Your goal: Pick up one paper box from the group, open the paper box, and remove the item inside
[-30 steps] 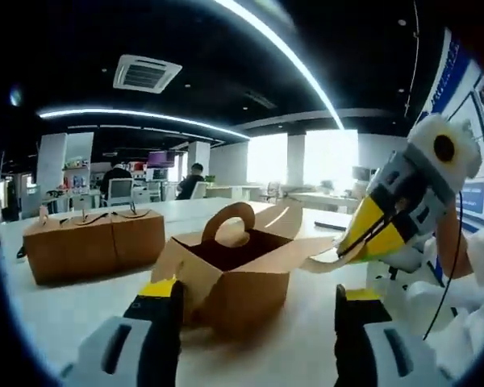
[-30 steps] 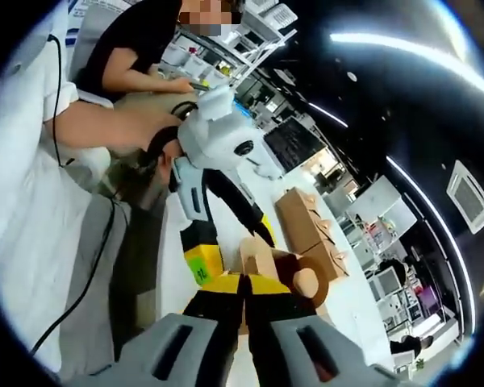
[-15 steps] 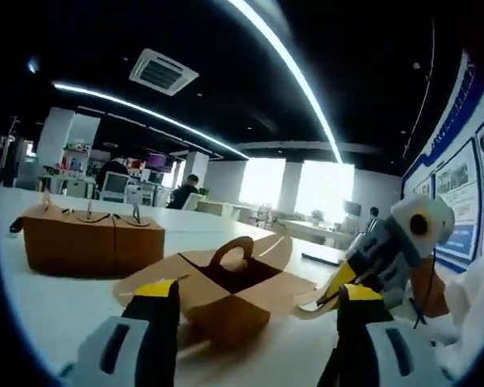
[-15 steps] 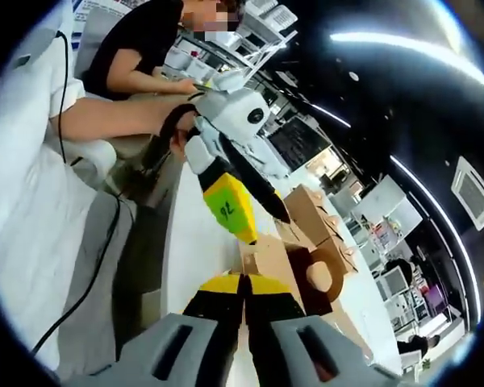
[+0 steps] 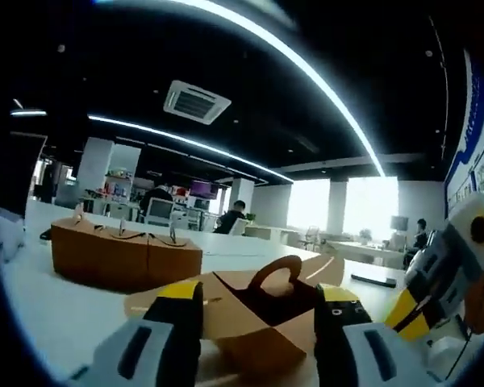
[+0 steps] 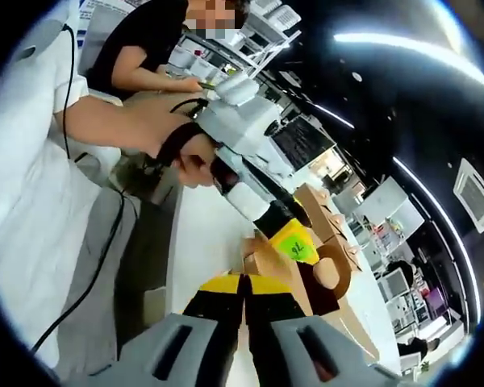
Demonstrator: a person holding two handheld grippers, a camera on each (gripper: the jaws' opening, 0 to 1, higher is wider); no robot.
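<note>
An open brown paper box (image 5: 254, 318) with an arched handle (image 5: 276, 272) sits on the white table, its dark inside showing. In the left gripper view my left gripper (image 5: 254, 316) is open, with its jaws standing either side of the box's near corner. In the right gripper view the left gripper (image 6: 297, 230) reaches over the box (image 6: 266, 262) beside the handle (image 6: 329, 272). My right gripper (image 6: 244, 284) is shut on a flap of the box at its near edge. In the left gripper view the right gripper (image 5: 409, 313) comes in from the right.
Closed paper boxes (image 5: 121, 254) stand in a group on the table (image 5: 48, 314) behind the open one, and also show as boxes (image 6: 316, 211). A person in black (image 6: 149, 56) sits beyond the table. My sleeve (image 6: 32, 210) and a cable run along the left.
The left gripper has moved in low toward the open box, and its tips now hang over it near the handle. The right gripper has stayed shut at the flap.
</note>
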